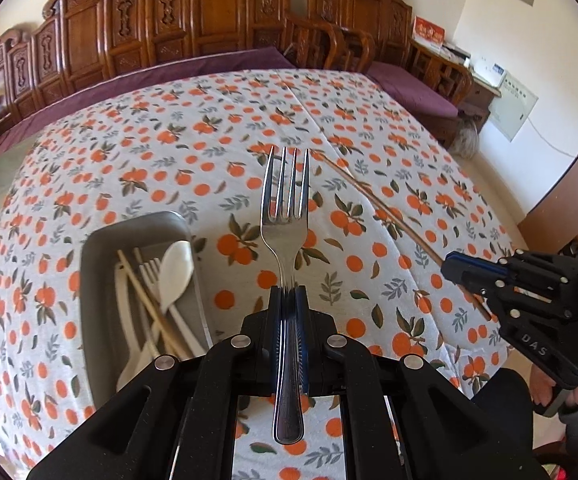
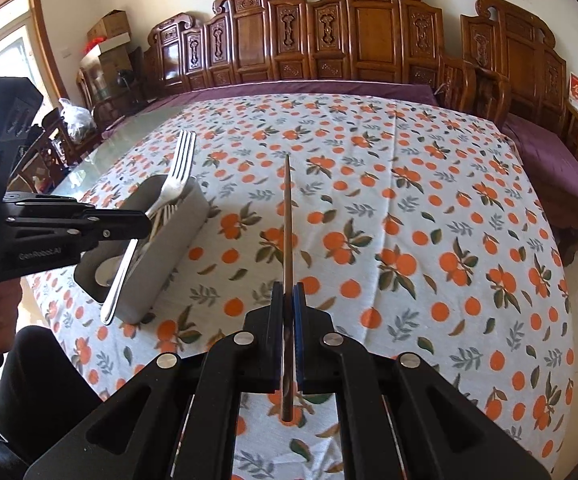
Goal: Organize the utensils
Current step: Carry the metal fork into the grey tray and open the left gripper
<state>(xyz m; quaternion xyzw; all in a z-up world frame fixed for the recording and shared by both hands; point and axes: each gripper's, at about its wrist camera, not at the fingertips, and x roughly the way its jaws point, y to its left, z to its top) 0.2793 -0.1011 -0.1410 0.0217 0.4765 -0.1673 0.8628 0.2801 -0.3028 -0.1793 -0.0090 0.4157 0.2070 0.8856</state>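
A home, most likely a living or dining room. A row of carved dark-wood chairs and a bench with purple seat cushions lines the cream wall behind a large table spread with an orange-fruit print tablecloth. Cardboard boxes are stacked in one corner near a wood-framed window. A white wall-mounted electrical panel and a red card on a side table sit at the other end.

Glossy metal fork; wooden chopstick; matt grey tray.
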